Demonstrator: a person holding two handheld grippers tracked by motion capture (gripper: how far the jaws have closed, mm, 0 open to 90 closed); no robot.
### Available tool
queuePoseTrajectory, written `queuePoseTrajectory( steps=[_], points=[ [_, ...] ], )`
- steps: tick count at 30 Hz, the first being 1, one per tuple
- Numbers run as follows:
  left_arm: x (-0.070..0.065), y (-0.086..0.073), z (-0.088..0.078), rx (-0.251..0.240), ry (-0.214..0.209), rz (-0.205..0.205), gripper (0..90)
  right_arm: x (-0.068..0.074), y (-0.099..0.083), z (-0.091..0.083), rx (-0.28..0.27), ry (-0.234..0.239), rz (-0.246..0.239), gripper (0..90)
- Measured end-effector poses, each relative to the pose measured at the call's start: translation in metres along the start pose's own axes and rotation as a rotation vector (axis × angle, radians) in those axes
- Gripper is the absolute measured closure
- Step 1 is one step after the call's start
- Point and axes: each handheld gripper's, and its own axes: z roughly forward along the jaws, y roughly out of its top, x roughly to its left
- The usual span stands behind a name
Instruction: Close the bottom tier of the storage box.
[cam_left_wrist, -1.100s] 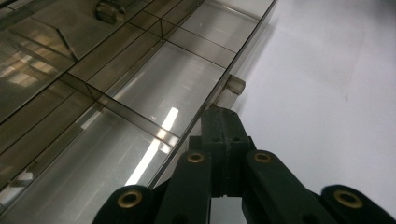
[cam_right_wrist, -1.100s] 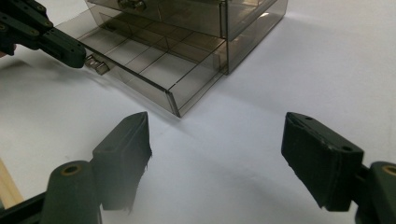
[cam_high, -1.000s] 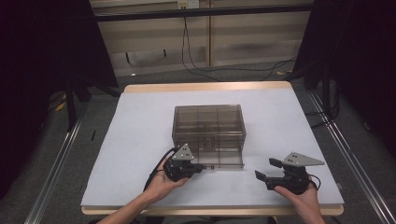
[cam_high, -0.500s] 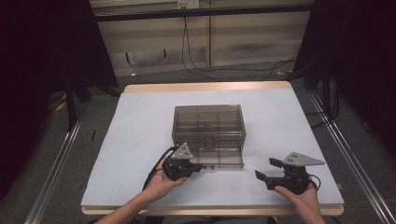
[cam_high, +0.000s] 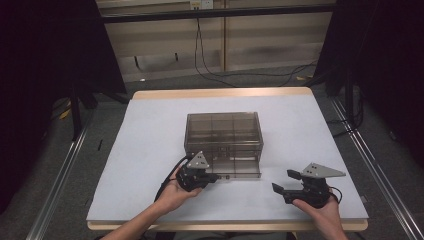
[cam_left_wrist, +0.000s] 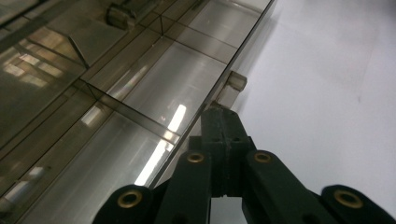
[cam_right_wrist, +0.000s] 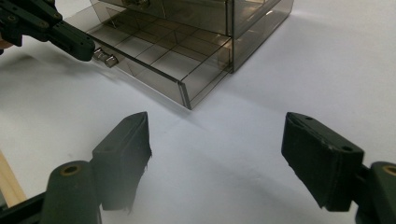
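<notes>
**Left gripper at the drawer knob**

Drawer (cam_high: 235, 169) sits pulled out at frame centre. Left gripper (cam_high: 214, 176) has its jaws together right at the knob (cam_left_wrist: 235, 80), tips meeting just below it. Right gripper (cam_high: 286, 182) rests lower right, jaws wide apart, holding nothing.

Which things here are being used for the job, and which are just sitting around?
In use:
- left gripper, shut on the drawer handle
- bottom drawer, pulled partway out of the smoky plastic drawer box
- right gripper, open, waiting on the table

Just lying about:
- cables on the floor behind the table
</notes>
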Motion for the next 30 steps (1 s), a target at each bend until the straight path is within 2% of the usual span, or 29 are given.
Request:
queuePoseTrajectory(
  steps=[2,6,8,12,13,16,19,20,21,23,25,26,30],
  points=[
    [0.0009,0.001,-0.0008,0.026,0.001,0.013,90.0,0.0001,0.0,-0.0002,-0.001,-0.002,-0.002,23.6],
    [0.004,0.0009,0.0013,0.015,0.002,0.014,90.0,-0.0001,0.0,-0.0009,0.003,-0.002,-0.004,23.6],
    [0.0044,0.0003,0.0028,-0.006,0.0,0.004,90.0,0.0002,-0.0001,-0.0013,0.001,0.0,-0.003,23.5],
    [0.0045,0.0003,0.0026,-0.004,0.001,0.005,90.0,0.0004,0.0,-0.0007,0.003,0.004,-0.011,23.5],
    [0.0039,0.0002,0.0034,-0.013,0.003,-0.006,90.0,0.0004,0.0,-0.0007,0.003,0.004,-0.011,23.5],
    [0.0044,0.0004,0.0036,-0.015,0.005,-0.008,90.0,0.0005,0.0001,-0.0006,0.004,0.006,-0.015,23.5],
    [0.0047,0.001,0.0036,-0.008,0.014,0.009,90.0,0.0005,0.0001,-0.0007,0.004,0.005,-0.012,23.6],
    [0.004,0.0008,0.0044,-0.015,0.017,-0.001,90.0,0.0006,0.0,-0.0006,0.005,0.005,-0.013,23.6],
    [0.0048,0.0016,0.0032,0.004,0.018,0.01,90.0,0.0006,0.0,-0.0006,0.005,0.005,-0.013,23.6],
    [0.0054,0.0016,0.0031,0.001,0.02,0.004,90.0,0.0006,0.0001,-0.0007,0.004,0.006,-0.013,23.6],
    [0.0055,0.0009,0.0047,-0.022,0.017,-0.015,90.0,0.0007,0.0001,-0.0007,0.005,0.006,-0.012,23.6],
    [0.007,0.0013,0.0034,0.001,0.016,0.006,90.0,0.001,0.0002,-0.0006,0.003,0.006,-0.01,23.6],
    [0.0077,0.0012,0.0038,0.0,0.021,-0.002,90.0,0.0006,0.0001,-0.0008,0.004,0.006,-0.014,23.6]
  ],
)
